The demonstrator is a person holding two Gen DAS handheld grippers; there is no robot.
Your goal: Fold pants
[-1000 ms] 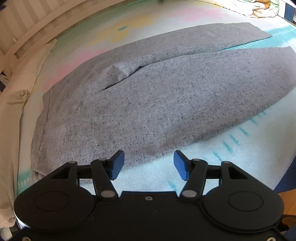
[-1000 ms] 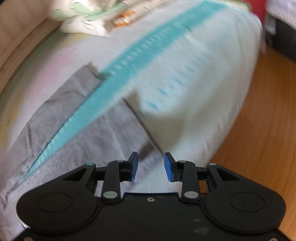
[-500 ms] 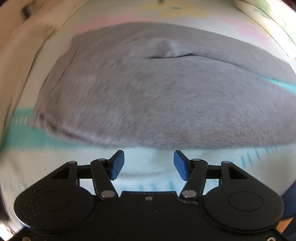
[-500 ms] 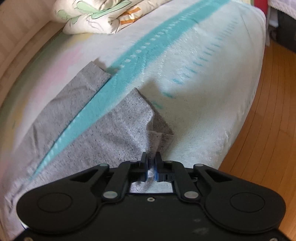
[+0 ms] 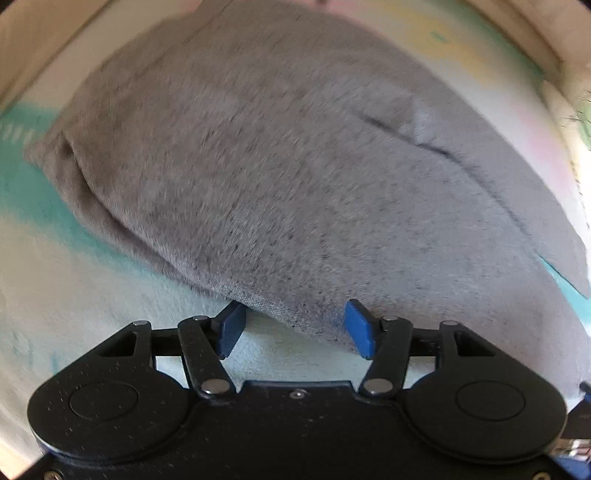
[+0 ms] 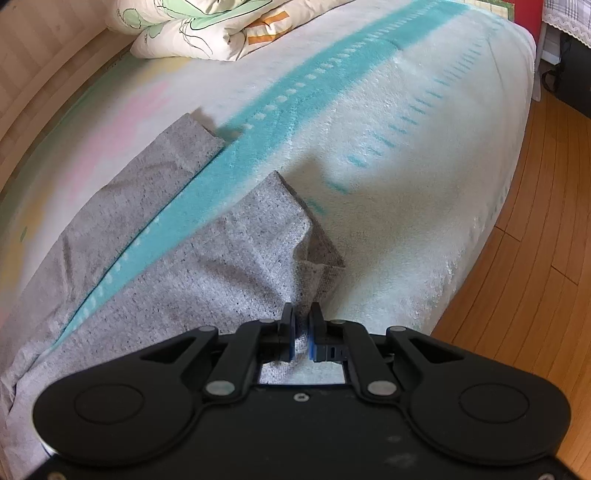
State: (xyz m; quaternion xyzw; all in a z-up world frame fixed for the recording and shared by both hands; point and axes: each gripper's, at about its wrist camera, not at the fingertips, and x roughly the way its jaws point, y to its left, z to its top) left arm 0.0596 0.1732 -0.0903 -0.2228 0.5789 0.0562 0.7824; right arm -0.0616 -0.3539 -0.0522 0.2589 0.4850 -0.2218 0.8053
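Pants hem now pinched in right claw, while left claw, previously wider, is closing.

A folded floral quilt lies at the bed's far end; wooden floor runs alongside

One pair of grey pants with two legs. One bed blanket. One folded quilt. Two grippers: one left gripper, one right gripper.
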